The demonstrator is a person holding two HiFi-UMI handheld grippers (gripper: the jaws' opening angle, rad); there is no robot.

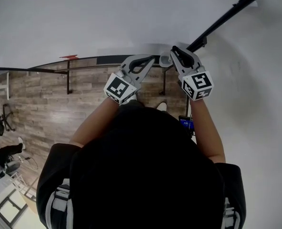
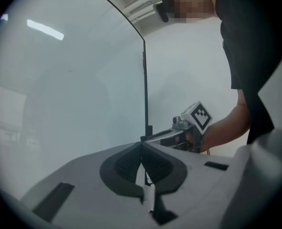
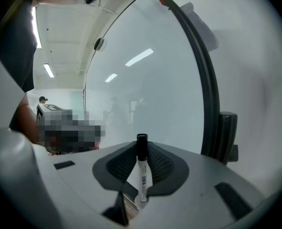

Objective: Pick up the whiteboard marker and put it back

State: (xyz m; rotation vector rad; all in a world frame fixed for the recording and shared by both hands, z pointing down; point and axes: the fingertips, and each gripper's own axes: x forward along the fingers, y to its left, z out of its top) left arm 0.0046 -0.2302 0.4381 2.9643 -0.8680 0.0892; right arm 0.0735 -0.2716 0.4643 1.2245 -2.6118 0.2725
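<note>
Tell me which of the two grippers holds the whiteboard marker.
The right gripper: the white marker with a black cap stands clamped between its jaws. The left gripper has its jaws shut on nothing.

The print on the whiteboard marker (image 3: 142, 171) is too small to be read. In the head view the marker is hidden by the right hand-held gripper (image 1: 175, 51), the whiteboard's black frame (image 1: 226, 15) is cut off at the top edge, and much of the floor (image 1: 41, 104) is covered by the person (image 1: 146, 166).
</note>
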